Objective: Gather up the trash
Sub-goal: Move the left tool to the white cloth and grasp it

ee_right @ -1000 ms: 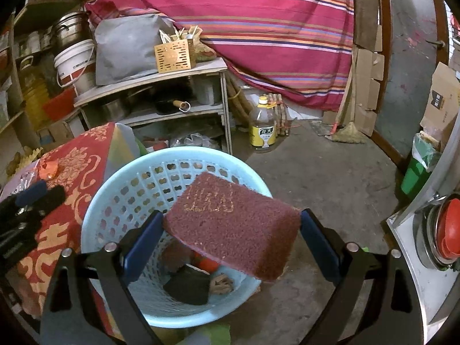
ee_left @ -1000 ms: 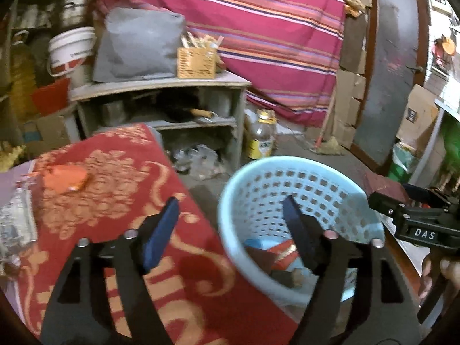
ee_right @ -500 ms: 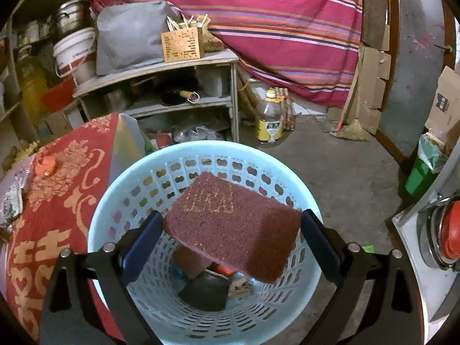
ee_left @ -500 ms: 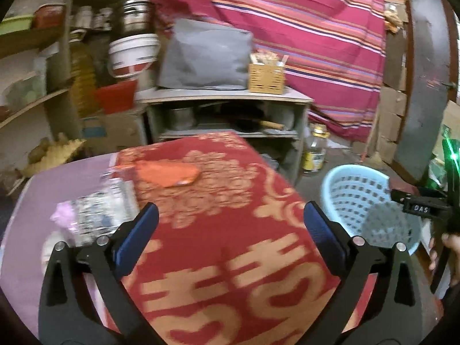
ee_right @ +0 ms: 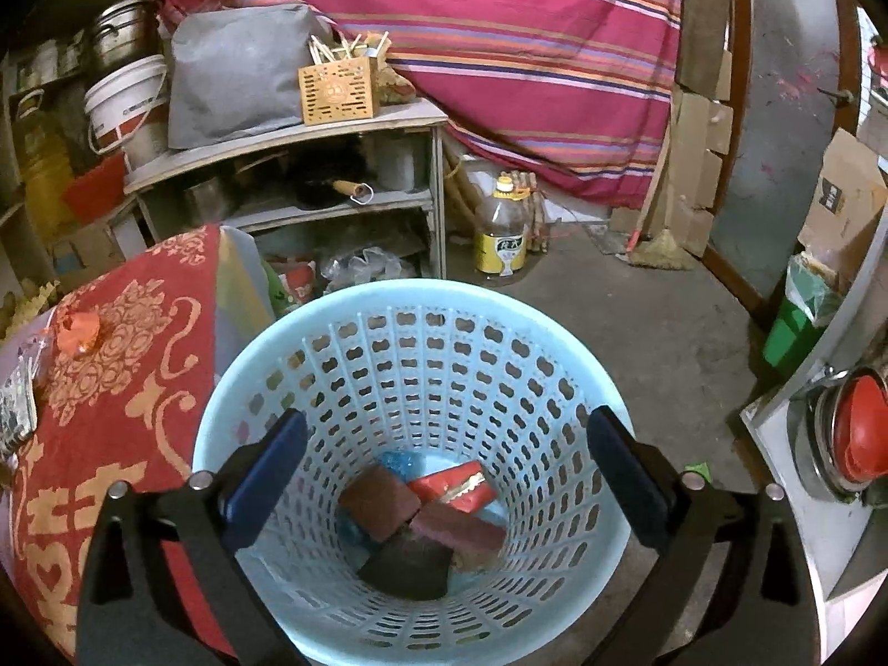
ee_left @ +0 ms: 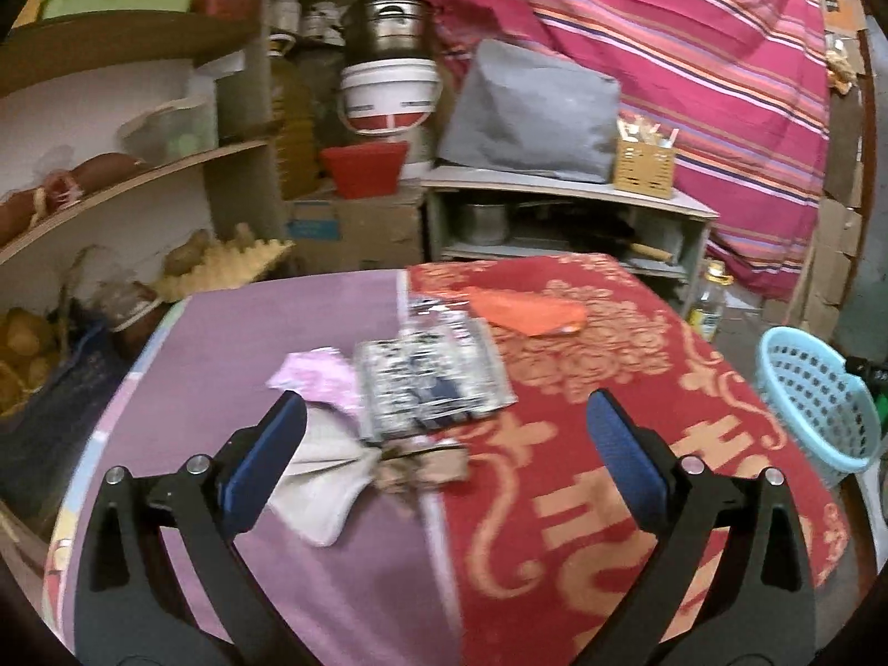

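In the left wrist view my left gripper stands open over the table, nothing between its fingers. Just ahead lie a silver-and-black printed packet, a pink wrapper, a pale crumpled paper, a brown scrap and, farther off, an orange wrapper. The light blue basket stands off the table's right edge. In the right wrist view my right gripper hangs over the basket, its jaws opening and empty. At the bottom lie a maroon scouring pad, a red packet and dark scraps.
The table has a red patterned cloth and a purple cover. Behind it are crowded shelves and a low cabinet. An oil bottle stands on the concrete floor; a green bin and a white counter are at right.
The maroon pad left my right gripper and fell into the basket. My left gripper swung left from the basket to over the table's trash, and its jaws spread wider.
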